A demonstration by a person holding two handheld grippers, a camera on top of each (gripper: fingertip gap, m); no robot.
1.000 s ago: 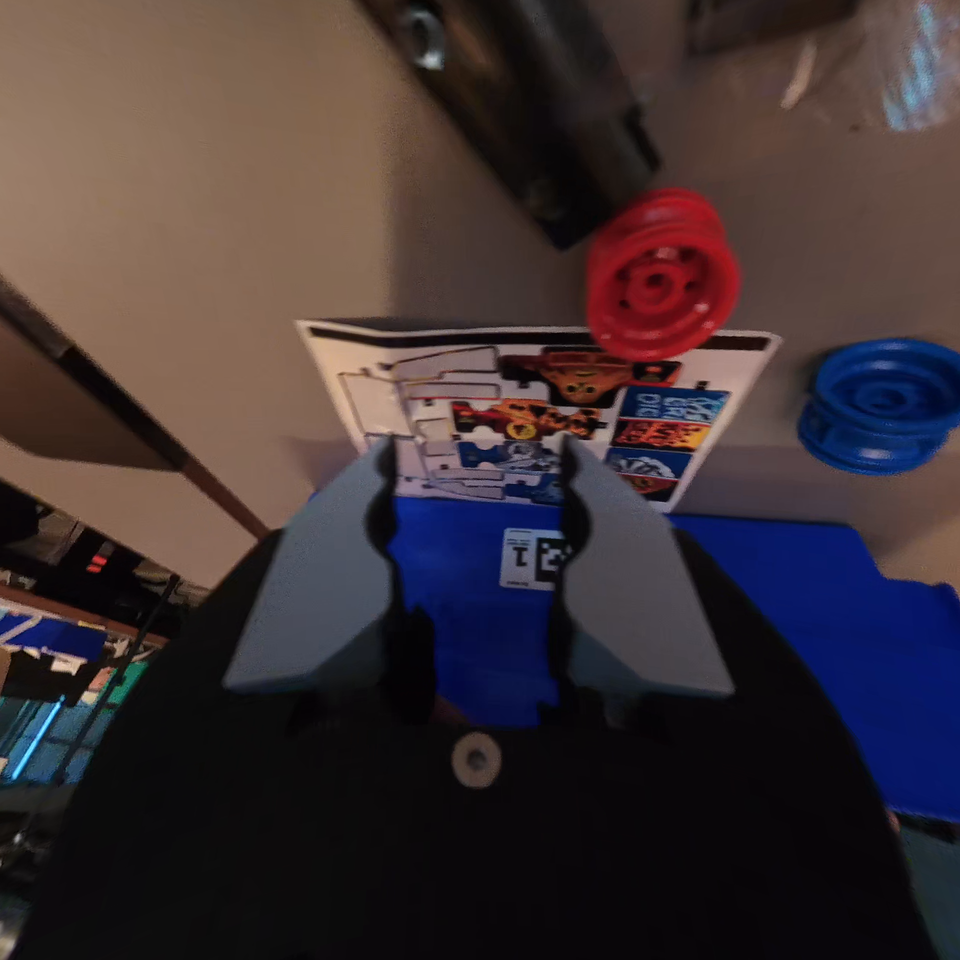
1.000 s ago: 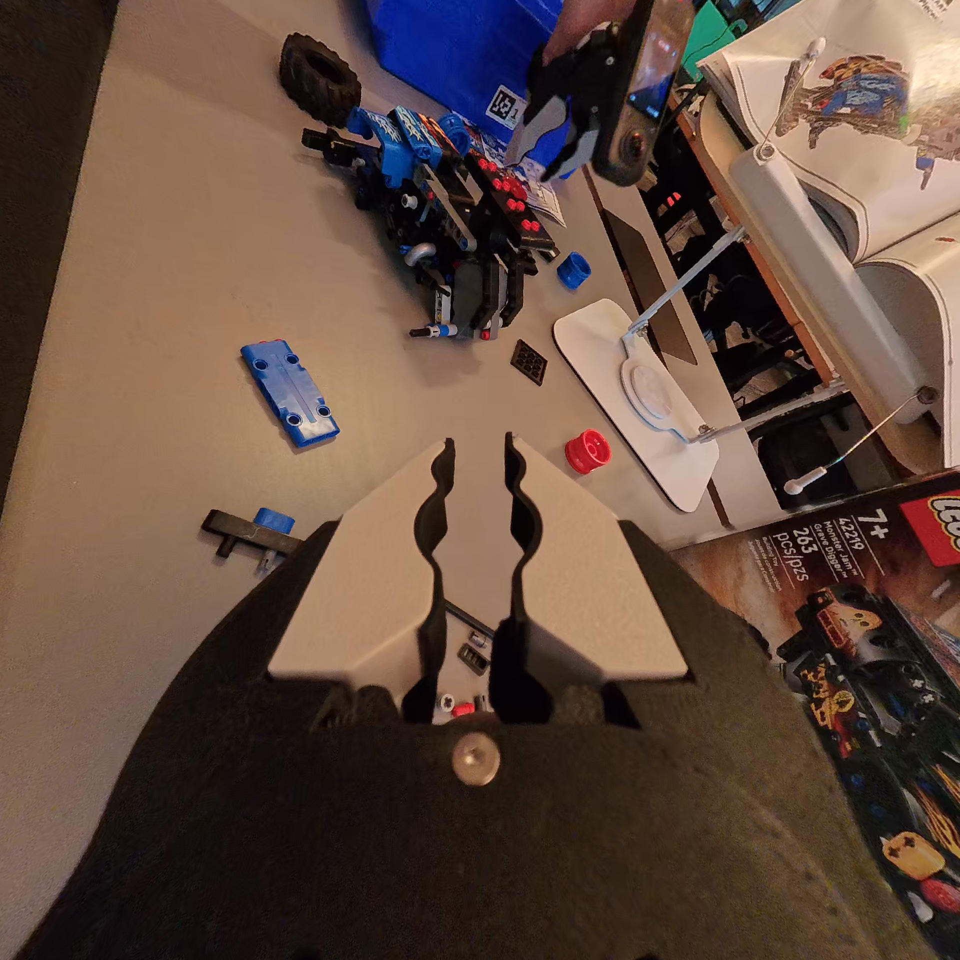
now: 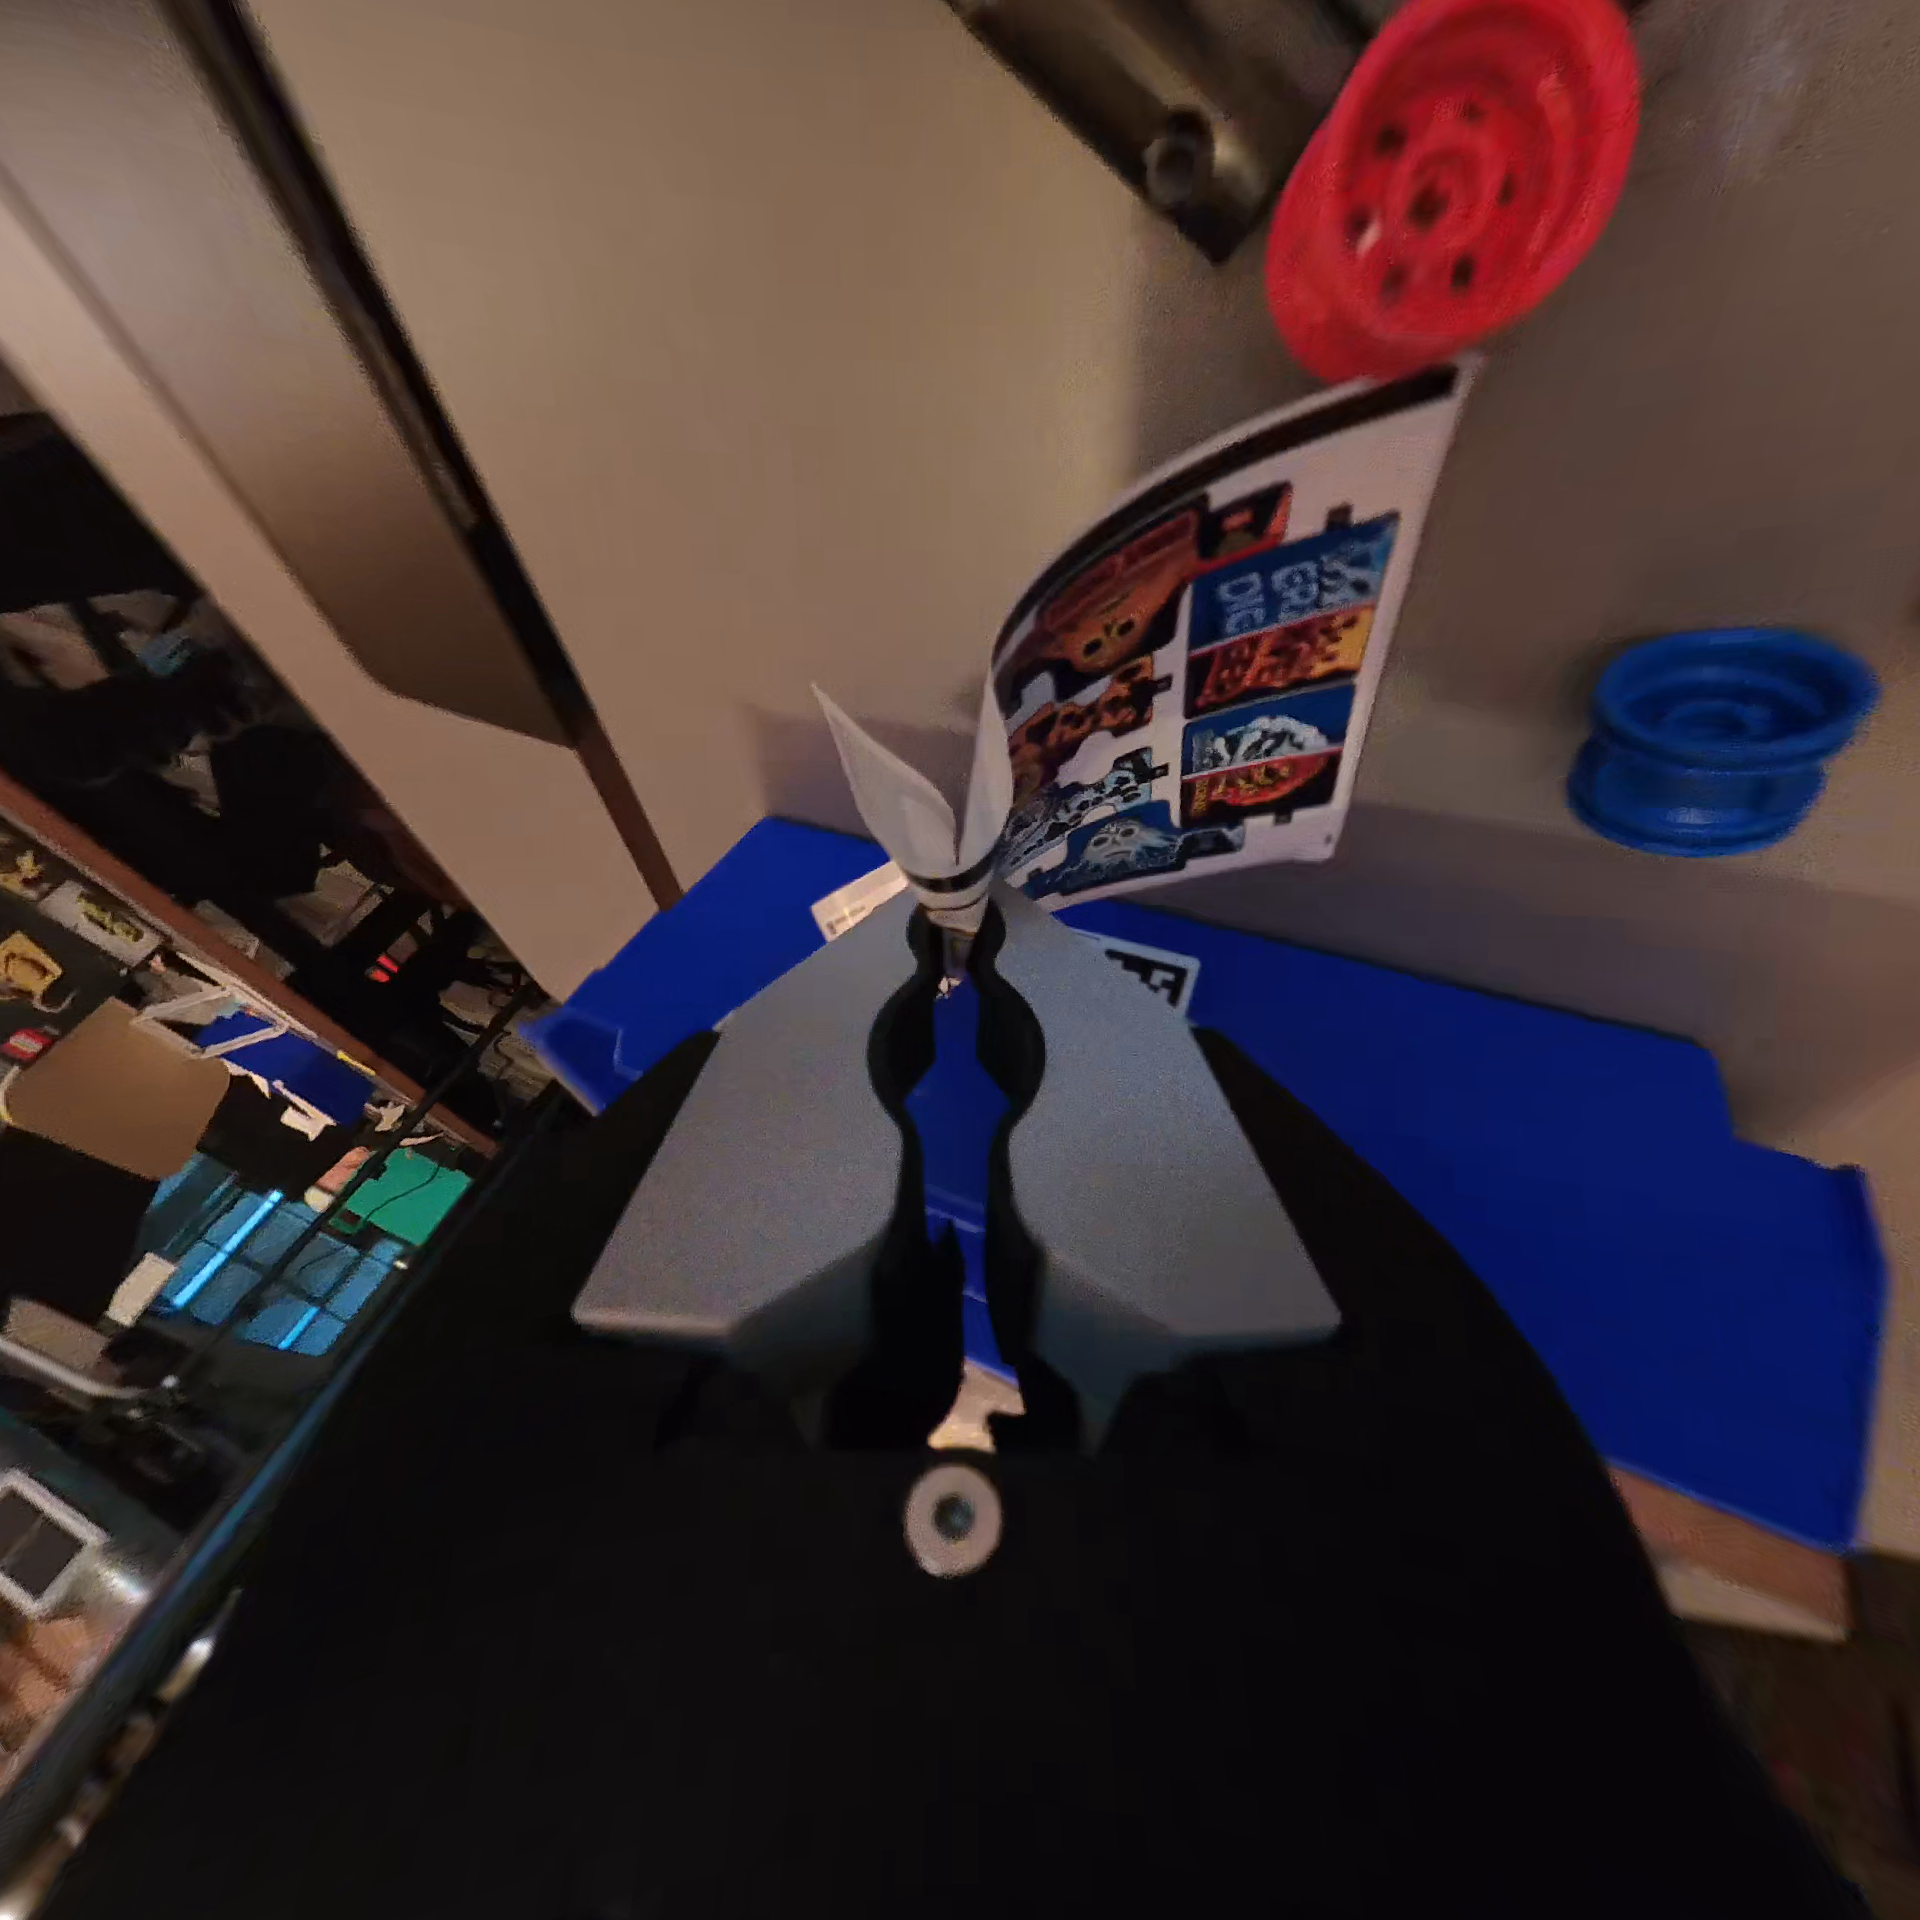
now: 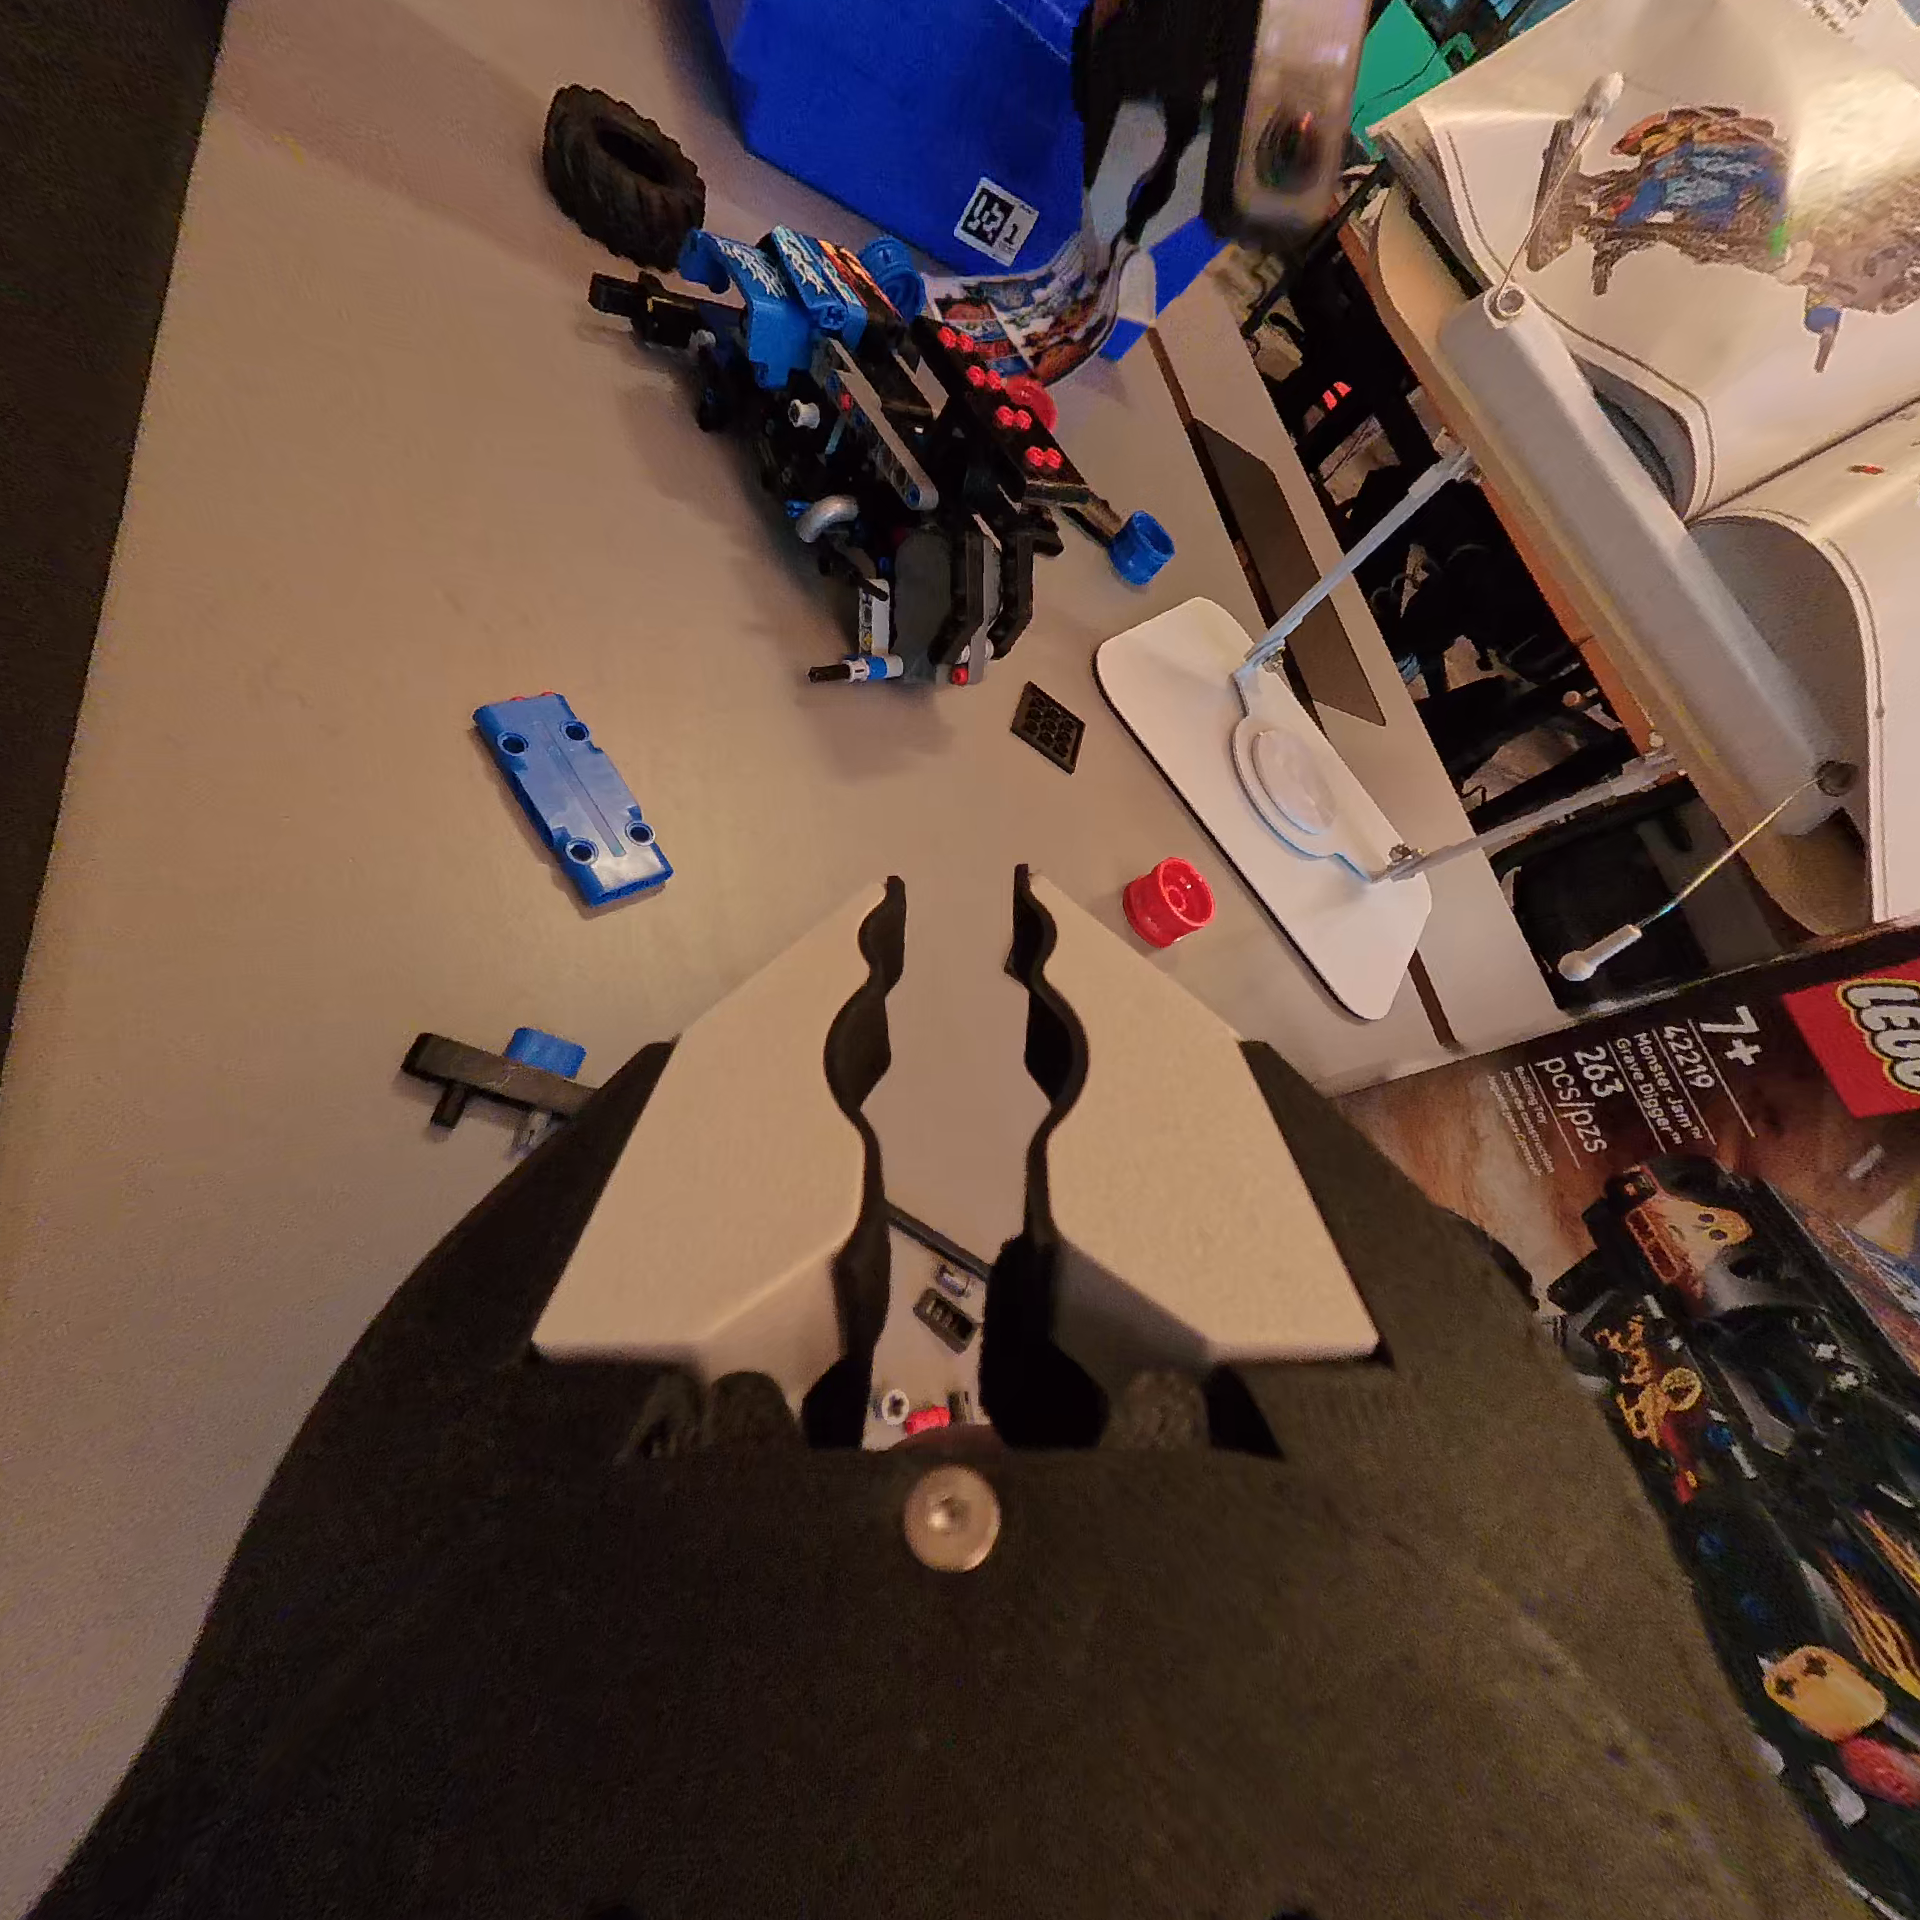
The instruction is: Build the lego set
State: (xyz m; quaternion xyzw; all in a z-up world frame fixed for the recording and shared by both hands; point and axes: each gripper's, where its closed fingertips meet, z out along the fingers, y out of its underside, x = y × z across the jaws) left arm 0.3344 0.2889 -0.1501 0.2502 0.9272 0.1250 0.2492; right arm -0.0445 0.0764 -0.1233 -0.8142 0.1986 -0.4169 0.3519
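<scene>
At the tips of my left gripper (image 3: 951, 914) the jaws are closed on one edge of the sticker sheet (image 3: 1236, 707), and the sheet is crumpled where they pinch it. The rest of it curls up and to the right, above the blue bin (image 3: 1455, 1143). I judge the step in hand is to bring the sheet over to the model for stickers. To do it well I would keep the pinch light and on the margin only, carry the sheet slowly so that it does not fold more, and lay it flat beside the truck (image 4: 883, 468).

My right gripper (image 4: 956, 914) hangs over the table (image 4: 312, 520) with its jaws apart and nothing between them. Just right of it lies a red rim (image 4: 1169, 902), to the left a blue panel (image 4: 571, 795), and the half-built truck is farther on, in front of the bin, with a black tyre (image 4: 623, 171) near it.

In the left view a red rim (image 3: 1449, 187) and a blue rim (image 3: 1714, 743) are blurred beyond the sheet. I cannot tell whether the far corner of the sheet touches the table. In the right view the left gripper is only a dark blur at the top edge. Small parts under my right gripper are too tiny to name.
</scene>
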